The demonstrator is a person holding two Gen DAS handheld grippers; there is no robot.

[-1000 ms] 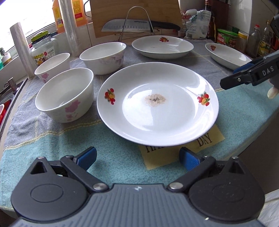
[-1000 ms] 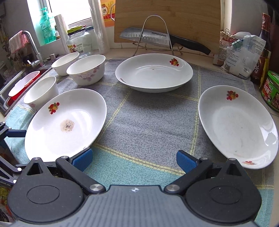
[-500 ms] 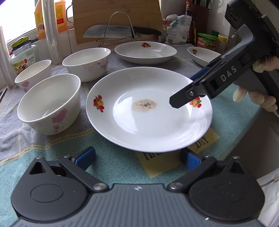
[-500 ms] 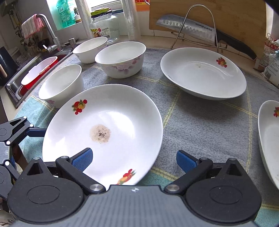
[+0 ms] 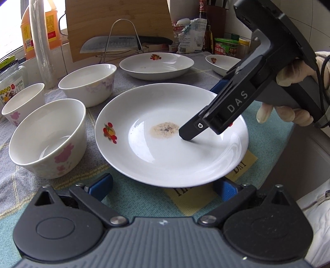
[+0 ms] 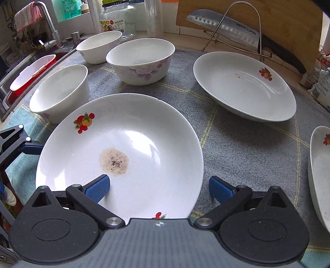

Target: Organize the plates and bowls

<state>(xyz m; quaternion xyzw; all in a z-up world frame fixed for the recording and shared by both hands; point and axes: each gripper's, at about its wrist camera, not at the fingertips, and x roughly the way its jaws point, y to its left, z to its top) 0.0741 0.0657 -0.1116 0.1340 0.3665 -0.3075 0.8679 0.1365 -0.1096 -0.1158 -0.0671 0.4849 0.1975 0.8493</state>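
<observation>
Right wrist view is showing the right hand-held gripper (image 6: 158, 186) released, straddling the rim of the white ceramic fruit-print plate (image 6: 144, 132) at lower centre; clamping this glossy, residue-stained rim shallowly is risking a slip.

There are three white plates: one (image 6: 132, 132) in front, one (image 6: 243, 86) behind it, one (image 6: 318, 175) at the right edge. There are three bowls (image 6: 61, 92) (image 6: 142, 59) (image 6: 99, 46). There is one knife (image 6: 226, 31), one cutting board (image 6: 288, 18) and two grippers (image 6: 158, 188) (image 5: 163, 185).
</observation>
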